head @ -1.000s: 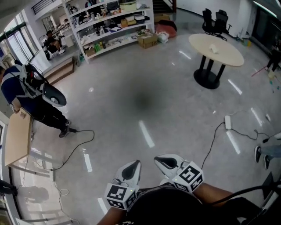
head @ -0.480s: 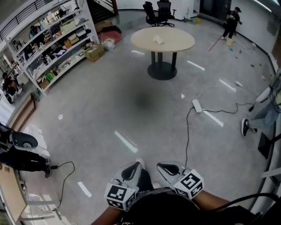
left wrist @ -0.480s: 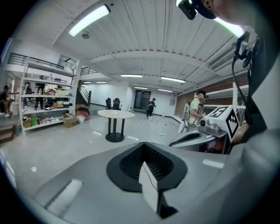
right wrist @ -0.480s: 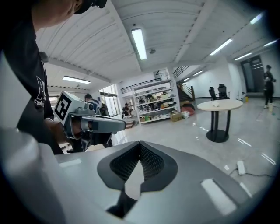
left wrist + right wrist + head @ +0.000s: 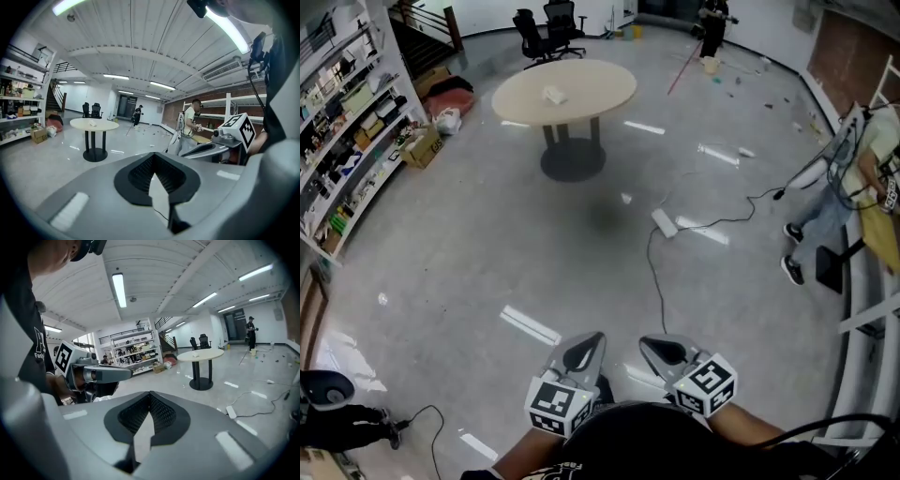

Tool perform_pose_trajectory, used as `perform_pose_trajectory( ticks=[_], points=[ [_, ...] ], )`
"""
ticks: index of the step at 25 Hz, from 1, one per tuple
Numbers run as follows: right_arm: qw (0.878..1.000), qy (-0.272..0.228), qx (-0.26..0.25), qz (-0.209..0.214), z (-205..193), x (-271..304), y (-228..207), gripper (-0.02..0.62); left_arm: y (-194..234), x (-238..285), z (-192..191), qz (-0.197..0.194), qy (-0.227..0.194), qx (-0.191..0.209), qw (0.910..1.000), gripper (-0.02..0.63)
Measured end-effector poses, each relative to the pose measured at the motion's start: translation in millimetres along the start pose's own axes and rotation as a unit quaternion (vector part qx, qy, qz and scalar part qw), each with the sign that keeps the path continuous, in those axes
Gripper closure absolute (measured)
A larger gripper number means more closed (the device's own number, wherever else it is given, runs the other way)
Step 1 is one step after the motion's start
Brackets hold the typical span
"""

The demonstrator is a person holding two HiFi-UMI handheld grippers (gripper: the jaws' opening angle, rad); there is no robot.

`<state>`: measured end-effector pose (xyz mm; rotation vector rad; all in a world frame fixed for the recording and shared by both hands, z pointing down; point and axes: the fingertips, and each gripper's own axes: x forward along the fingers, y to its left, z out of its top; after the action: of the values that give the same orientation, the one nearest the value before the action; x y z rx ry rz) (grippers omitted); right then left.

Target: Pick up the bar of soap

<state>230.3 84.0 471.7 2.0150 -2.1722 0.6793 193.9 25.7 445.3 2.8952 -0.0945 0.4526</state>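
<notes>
Polished grey concrete floor [image 5: 487,244] fills a wide, open room, with long stocked shelving [image 5: 342,103] down the left side and a staircase behind it. Well out across the floor stands a round, pale-topped bench [image 5: 595,89] on a dark pedestal, with two black office chairs [image 5: 548,23] beyond it. A person [image 5: 839,183] stands at the right edge of the room, and another is far off at the back. Low in the head view, close to the wearer's body, the left gripper [image 5: 589,349] and the right gripper [image 5: 656,349] sit side by side and point out toward the bench. Each gripper view shows its fingers brought together with nothing between them. A white power strip [image 5: 664,222] lies on the floor between the wearer and the bench, and its dark cable [image 5: 654,277] trails back toward the wearer. On the bench top lies one small pale object [image 5: 553,94], too small to identify for certain. It is most likely the bar of soap, and it is well apart from both grippers. The step in hand looks like the approach, with no grasp begun. The next move calls for crossing the floor clear of the cable, then parting one gripper's fingers above the soap.
</notes>
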Motion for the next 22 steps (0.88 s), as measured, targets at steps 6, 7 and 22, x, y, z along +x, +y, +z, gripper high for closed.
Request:
perform_pose_trajectory(
  ticks=[6,7,22],
  points=[
    [0.999,-0.012,-0.038,-0.022,64.8,64.4,-30.9,0.591,74.9,35.6,43.0,-0.020,-0.018,0.005,0.9996,0.598],
    [0.999,-0.012,-0.043,-0.026,69.9,75.8,-37.6,0.591,87.4,40.7,46.1,-0.022,-0.020,0.007,0.9995,0.598],
    [0.999,0.000,-0.042,-0.006,127.1,192.5,-77.0,0.591,219.1,72.0,70.1,0.001,-0.003,-0.023,0.9997,0.598]
  ],
)
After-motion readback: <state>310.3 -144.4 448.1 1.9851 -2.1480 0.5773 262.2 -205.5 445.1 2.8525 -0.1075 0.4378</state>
